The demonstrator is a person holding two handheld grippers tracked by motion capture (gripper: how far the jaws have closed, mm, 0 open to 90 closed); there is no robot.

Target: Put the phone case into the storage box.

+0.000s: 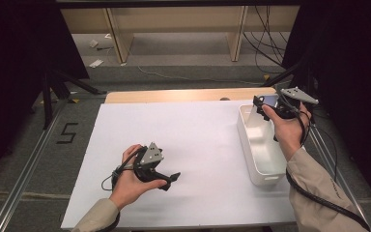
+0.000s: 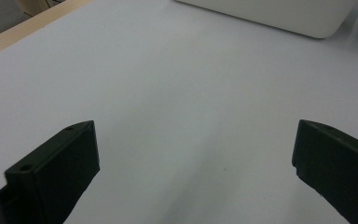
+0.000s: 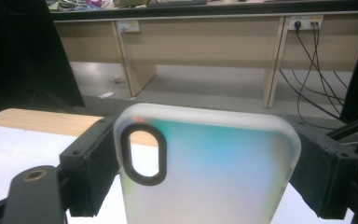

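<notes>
1. Room behind: wooden shelving/bench legs, cables on floor, dark curtains both sides, all well beyond the right gripper [image 1: 266, 104].
2. White table sheet [image 1: 188, 145] lies under both grippers; wood table edge [image 1: 174, 95] shows past its far side.
3. White bin [image 1: 262, 166], long & open-topped, sits on the sheet just below and beside the right gripper, well apart from the left gripper [image 1: 173, 180].
4. Person's forearms in beige sleeves come in from the near side, one hand per gripper.
5. Right gripper is raised over the bin's far end, jaws pinching a phone case [image 3: 205, 172] by its two long sides. Case is frosted/translucent w/ blue-green tint and a black-rimmed oval camera cutout [image 3: 143, 154] near the jaw on that view's left. Case top sticks out past the jaw tips.
6. Left gripper sits low over bare sheet, jaws spread wide w/ nothing between them; bin is far ahead of its tips in the left gripper view [image 2: 279, 16].
</notes>
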